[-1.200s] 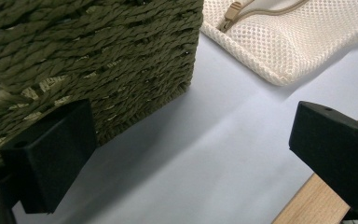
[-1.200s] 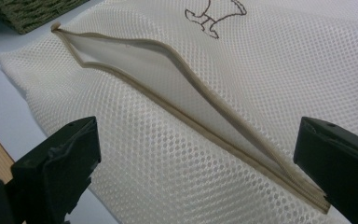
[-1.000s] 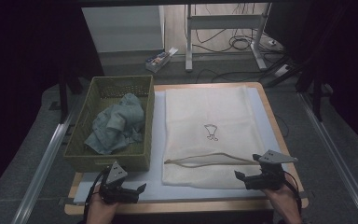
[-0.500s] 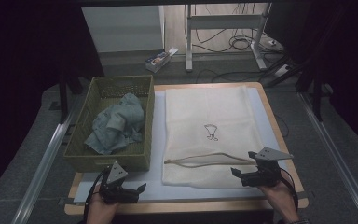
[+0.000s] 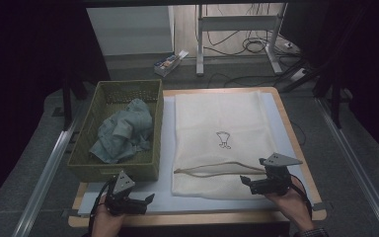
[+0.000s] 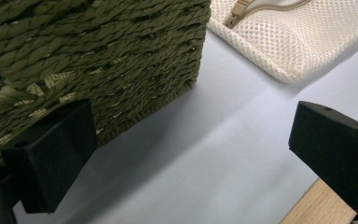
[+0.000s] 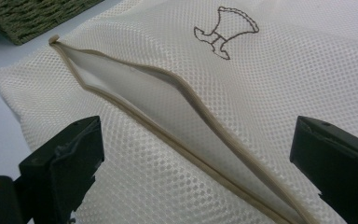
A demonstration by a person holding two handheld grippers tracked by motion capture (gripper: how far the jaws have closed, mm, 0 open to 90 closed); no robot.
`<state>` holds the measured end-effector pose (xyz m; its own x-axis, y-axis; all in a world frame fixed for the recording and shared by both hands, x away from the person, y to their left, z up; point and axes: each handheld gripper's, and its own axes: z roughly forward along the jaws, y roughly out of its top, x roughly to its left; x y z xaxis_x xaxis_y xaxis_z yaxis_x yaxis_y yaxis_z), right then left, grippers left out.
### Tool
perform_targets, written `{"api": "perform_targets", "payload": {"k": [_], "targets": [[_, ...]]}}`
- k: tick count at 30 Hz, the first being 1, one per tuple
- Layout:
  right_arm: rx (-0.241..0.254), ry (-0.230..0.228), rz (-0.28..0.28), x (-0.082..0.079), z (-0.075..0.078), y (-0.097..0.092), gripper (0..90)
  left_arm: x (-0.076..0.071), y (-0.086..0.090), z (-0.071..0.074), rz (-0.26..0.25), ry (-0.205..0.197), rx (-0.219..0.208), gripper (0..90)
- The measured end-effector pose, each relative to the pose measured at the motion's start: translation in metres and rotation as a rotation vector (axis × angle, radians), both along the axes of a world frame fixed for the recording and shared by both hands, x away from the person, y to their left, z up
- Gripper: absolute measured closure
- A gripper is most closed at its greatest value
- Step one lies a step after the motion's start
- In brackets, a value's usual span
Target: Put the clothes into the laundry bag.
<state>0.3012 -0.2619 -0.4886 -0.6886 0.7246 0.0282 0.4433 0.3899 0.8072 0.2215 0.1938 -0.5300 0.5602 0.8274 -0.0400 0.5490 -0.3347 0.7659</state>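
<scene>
- Sliding the right tool (image 5: 257,181) a little further in toward the slit (image 7: 168,116) near the front end of the white mesh bag (image 5: 222,123), compared with a second ago.
- Holding its jaws wide apart over the mesh, gripping nothing.
- Gaping a bit already, that beige-edged slit, so probably getting ready to lift one edge and open the bag.
- Resting the left tool (image 5: 140,202) low at the front of the desk (image 5: 296,133), just beside the green basket (image 5: 128,170), jaws wide apart and empty, same spot as before.
- Lying crumpled inside the basket, the blue-green cloth (image 5: 123,133), not moved since earlier, likely waiting to go into the bag.
</scene>
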Motion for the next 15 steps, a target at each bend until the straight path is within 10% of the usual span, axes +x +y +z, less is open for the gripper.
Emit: {"api": "perform_targets", "payload": {"k": [15], "targets": [[-0.039,0.049,0.028,0.0081,0.0010,0.0071,8.8,0.0009,-0.0011,-0.0015,-0.001,0.010,0.014,0.8]]}}
